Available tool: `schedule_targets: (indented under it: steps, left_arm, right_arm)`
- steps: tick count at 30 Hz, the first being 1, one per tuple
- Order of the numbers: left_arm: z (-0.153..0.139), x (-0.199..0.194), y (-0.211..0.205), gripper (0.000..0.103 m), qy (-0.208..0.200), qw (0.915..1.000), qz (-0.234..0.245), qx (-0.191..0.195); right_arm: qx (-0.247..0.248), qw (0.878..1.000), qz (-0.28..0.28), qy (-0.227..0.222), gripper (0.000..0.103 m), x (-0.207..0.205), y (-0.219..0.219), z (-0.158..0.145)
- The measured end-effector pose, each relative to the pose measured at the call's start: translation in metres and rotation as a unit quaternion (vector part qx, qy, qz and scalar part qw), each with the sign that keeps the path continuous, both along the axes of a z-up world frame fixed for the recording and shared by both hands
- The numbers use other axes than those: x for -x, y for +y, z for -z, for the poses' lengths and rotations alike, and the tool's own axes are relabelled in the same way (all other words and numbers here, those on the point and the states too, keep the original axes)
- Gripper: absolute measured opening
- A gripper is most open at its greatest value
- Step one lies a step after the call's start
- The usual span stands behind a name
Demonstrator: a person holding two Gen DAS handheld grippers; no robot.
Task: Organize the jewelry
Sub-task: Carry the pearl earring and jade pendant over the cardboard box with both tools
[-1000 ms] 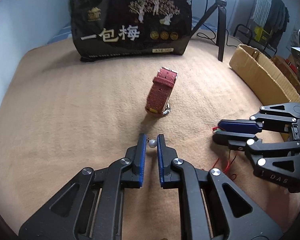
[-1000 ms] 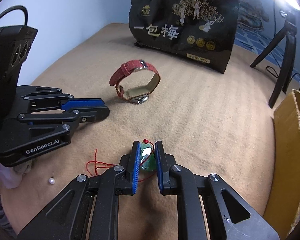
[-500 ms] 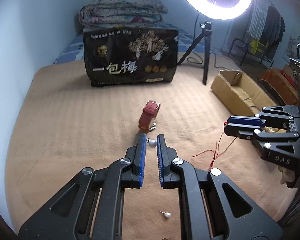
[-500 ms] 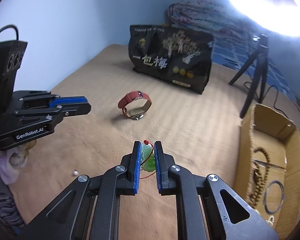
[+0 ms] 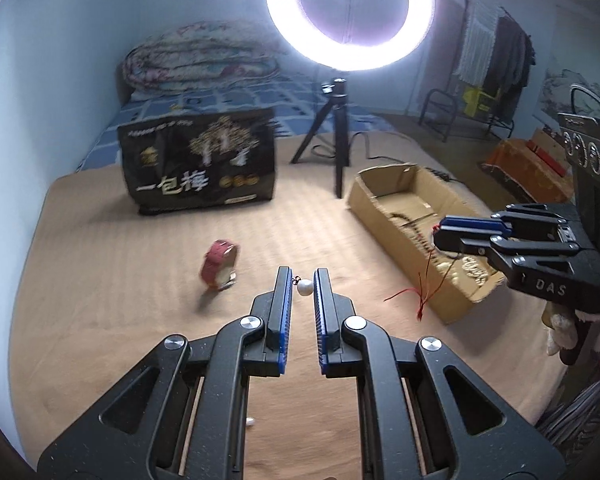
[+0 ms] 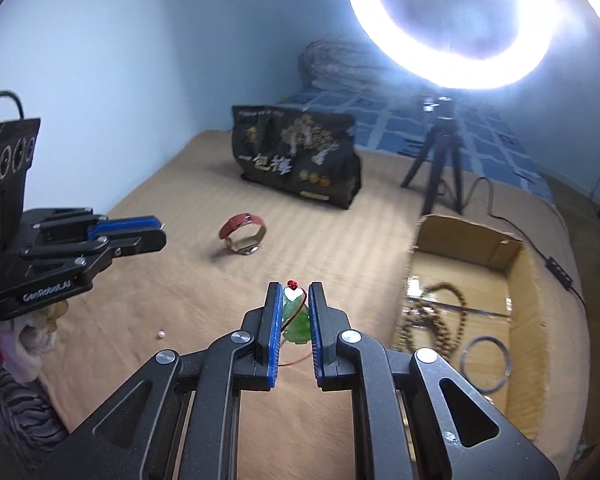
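Observation:
My left gripper (image 5: pixel 303 280) is shut on a pearl earring (image 5: pixel 305 287), held high above the tan bed cover. My right gripper (image 6: pixel 295 300) is shut on a green jade pendant (image 6: pixel 296 322) whose red cord (image 5: pixel 422 292) hangs down. In the left wrist view the right gripper (image 5: pixel 440 236) hovers over the cardboard box (image 5: pixel 380 200). A red-strapped watch (image 6: pixel 242 234) stands on the cover, also in the left wrist view (image 5: pixel 219 266). A second pearl earring (image 6: pixel 161 334) lies on the cover, also in the left wrist view (image 5: pixel 250 422).
The cardboard box (image 6: pixel 526 292) holds a bead necklace (image 6: pixel 436 320) and a metal bangle (image 6: pixel 486 364). A black snack bag (image 5: pixel 198 170) stands at the back. A ring light on a tripod (image 5: pixel 336 148) stands behind the box. The left gripper (image 6: pixel 156 236) shows at left in the right wrist view.
Both grippers have risen well above the cover and moved right towards the cardboard box, each still holding its piece. The pendant's cord now hangs free over the box edge.

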State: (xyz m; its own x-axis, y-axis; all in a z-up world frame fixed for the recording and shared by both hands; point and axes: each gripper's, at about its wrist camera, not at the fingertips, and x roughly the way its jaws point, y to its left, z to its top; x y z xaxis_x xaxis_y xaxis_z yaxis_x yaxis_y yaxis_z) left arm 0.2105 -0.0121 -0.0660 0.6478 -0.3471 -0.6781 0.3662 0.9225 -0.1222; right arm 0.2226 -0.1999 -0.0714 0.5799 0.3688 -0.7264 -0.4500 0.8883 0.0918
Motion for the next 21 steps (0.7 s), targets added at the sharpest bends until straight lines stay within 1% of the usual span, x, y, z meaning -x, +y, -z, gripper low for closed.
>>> schedule_targets:
  steps: [7, 13, 21]
  left_arm:
    - [-0.012, 0.002, -0.037, 0.009, -0.008, 0.9996, 0.025, 0.011]
    - [-0.018, 0.001, -0.075, 0.009, -0.020, 0.9984, 0.051, 0.016]
    - [-0.012, -0.007, -0.126, 0.009, -0.013, 0.9963, 0.077, 0.035]
  right_arm:
    - [-0.006, 0.999, 0.036, -0.015, 0.011, -0.001, -0.040, -0.013]
    - [-0.010, 0.997, 0.076, -0.026, 0.011, -0.014, -0.077, -0.021]
    - [-0.006, 0.993, 0.118, -0.024, 0.011, -0.033, -0.117, -0.017]
